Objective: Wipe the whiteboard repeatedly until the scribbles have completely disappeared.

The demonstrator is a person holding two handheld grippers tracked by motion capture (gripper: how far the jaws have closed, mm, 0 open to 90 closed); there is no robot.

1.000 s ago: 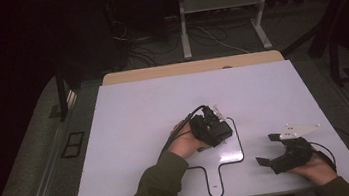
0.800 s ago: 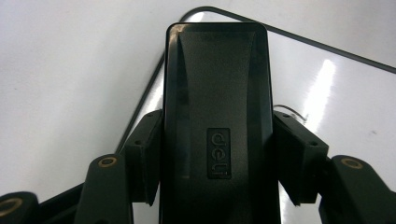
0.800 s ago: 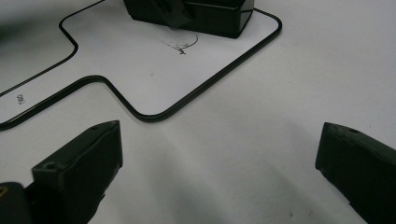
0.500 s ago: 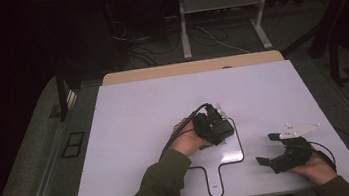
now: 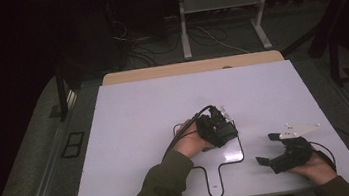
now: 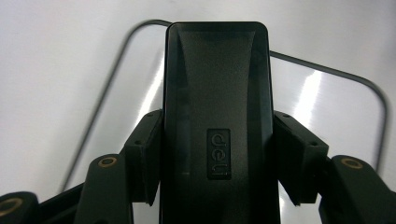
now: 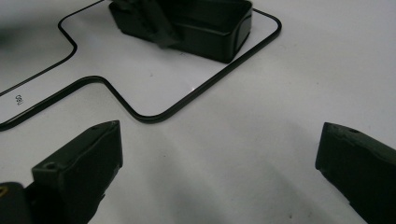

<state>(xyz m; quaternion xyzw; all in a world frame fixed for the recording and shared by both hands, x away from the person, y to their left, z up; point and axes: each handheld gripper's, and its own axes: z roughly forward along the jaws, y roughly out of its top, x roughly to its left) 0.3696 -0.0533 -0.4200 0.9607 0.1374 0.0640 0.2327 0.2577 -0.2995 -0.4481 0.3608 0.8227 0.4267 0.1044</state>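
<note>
A black oblong case marked "deli" (image 6: 217,116) sits between the pads (image 6: 147,149) of my left gripper (image 6: 217,158), which is shut on its sides. In the high view that gripper (image 5: 219,127) holds the case (image 5: 226,133) low over the square end of a black paddle-shaped outline (image 5: 242,154) drawn on the white table. The right gripper view shows the case (image 7: 205,28) touching or just above the table inside the outline (image 7: 154,116). My right gripper (image 5: 266,148) stands open to the right of the outline, with nothing between its fingers (image 7: 79,168).
The white table (image 5: 139,112) has bare room at the left and back. A wooden strip (image 5: 189,68) runs along its far edge. Cables trail from both grippers across the near part of the table. Beyond the table stand a dark floor and a stand's legs (image 5: 184,31).
My left gripper has shifted slightly to the right with the black case in it. The right gripper has stayed where it was, open.
</note>
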